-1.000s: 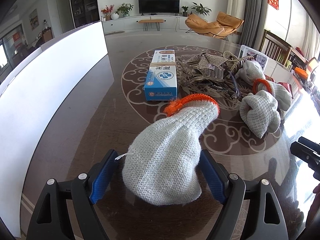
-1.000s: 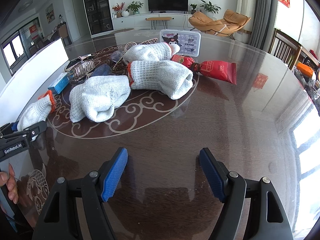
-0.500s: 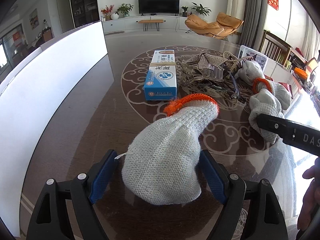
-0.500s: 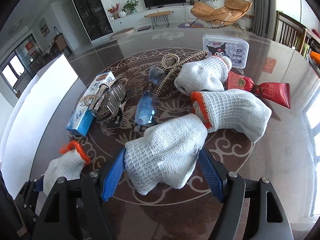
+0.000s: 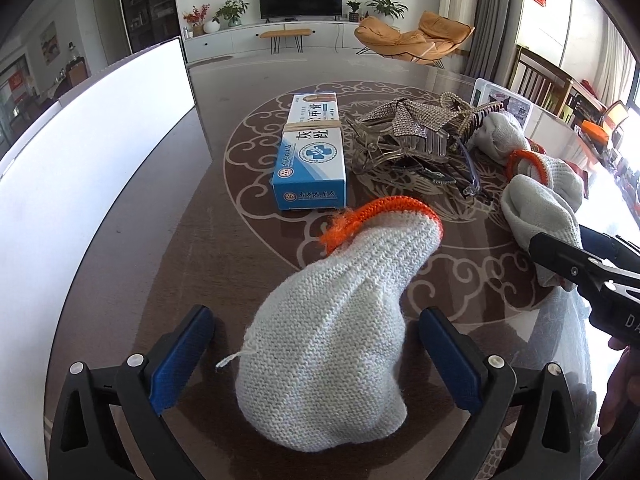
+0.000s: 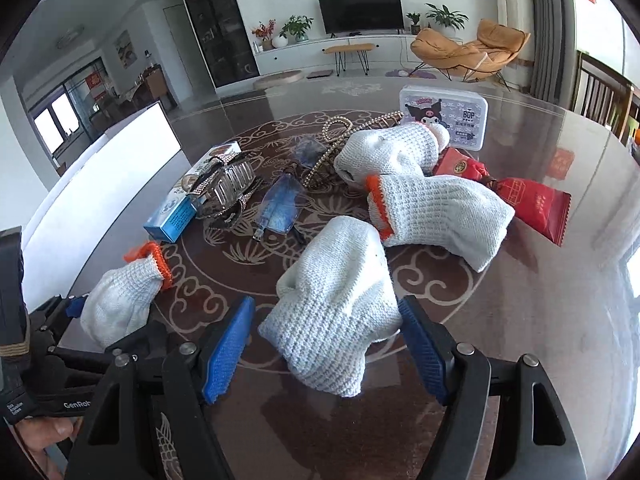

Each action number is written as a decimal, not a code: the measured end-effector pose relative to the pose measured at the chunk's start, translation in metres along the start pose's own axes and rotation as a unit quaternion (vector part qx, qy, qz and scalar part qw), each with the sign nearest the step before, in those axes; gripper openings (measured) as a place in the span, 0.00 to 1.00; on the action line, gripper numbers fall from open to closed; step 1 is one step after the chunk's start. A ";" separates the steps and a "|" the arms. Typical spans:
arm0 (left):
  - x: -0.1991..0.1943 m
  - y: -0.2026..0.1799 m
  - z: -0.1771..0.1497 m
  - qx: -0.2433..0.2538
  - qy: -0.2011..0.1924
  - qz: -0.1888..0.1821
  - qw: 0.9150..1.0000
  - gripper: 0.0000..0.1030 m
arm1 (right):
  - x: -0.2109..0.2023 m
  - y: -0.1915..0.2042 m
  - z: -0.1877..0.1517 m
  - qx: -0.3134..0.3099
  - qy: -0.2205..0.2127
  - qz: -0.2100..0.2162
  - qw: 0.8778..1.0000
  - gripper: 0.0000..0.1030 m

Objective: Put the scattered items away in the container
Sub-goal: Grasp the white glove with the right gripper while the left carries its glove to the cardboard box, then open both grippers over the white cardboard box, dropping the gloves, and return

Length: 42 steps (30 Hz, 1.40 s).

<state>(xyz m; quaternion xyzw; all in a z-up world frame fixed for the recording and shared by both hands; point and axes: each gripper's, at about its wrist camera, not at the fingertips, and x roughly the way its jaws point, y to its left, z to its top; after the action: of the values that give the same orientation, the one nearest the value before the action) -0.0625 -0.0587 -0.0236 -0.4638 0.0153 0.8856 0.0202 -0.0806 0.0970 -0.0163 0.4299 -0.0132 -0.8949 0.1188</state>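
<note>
A grey knitted glove with an orange cuff (image 5: 340, 344) lies on the dark table between the fingers of my left gripper (image 5: 314, 316). Its jaws are opening, and a gap shows on each side of the glove. In the right wrist view a second white glove (image 6: 336, 304) lies bunched between the fingers of my right gripper (image 6: 326, 308), which stands open around it with a gap at the left pad. The first glove (image 6: 120, 300) shows there at lower left. The white container (image 5: 80, 168) stands along the table's left side.
Past the gloves lie a blue and white medicine box (image 5: 312, 160), rhinestone hair clips (image 5: 404, 132), blue-tinted glasses (image 6: 280, 204), two more gloves (image 6: 440, 216), a red snack packet (image 6: 532, 200) and a cartoon-printed box (image 6: 444, 120). A hand (image 6: 44, 436) holds the left tool.
The left jaws have spread away from the orange-cuffed glove. My right gripper has swung left from bare table over to the bunched white glove and now straddles it.
</note>
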 end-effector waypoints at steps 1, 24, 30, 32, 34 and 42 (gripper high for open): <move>0.001 0.001 0.002 0.004 0.000 -0.003 1.000 1.00 | 0.002 0.002 0.000 -0.007 -0.003 -0.005 1.000 0.72; -0.161 0.113 -0.007 -0.099 -0.080 -0.070 0.989 0.29 | -0.057 0.118 0.020 -0.069 0.008 0.169 0.983 0.30; -0.176 0.264 0.000 -0.193 -0.080 0.075 0.975 0.29 | -0.059 0.280 0.097 -0.172 -0.025 0.258 0.950 0.31; -0.163 0.301 -0.006 -0.220 -0.059 0.099 0.969 0.29 | -0.042 0.330 0.112 -0.189 -0.019 0.275 0.943 0.31; -0.148 0.325 -0.012 -0.232 -0.030 0.117 0.965 0.34 | -0.021 0.373 0.119 -0.200 -0.006 0.286 0.937 0.32; -0.119 0.344 -0.039 -0.254 0.015 0.124 0.959 1.00 | 0.053 0.438 0.106 -0.199 0.086 0.274 0.937 0.53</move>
<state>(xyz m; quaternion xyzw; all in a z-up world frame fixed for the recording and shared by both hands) 0.0200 -0.4062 0.0550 -0.4610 -0.1520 0.8491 -0.2084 -0.1061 -0.3491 0.0654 0.4525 0.0577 -0.7715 0.4435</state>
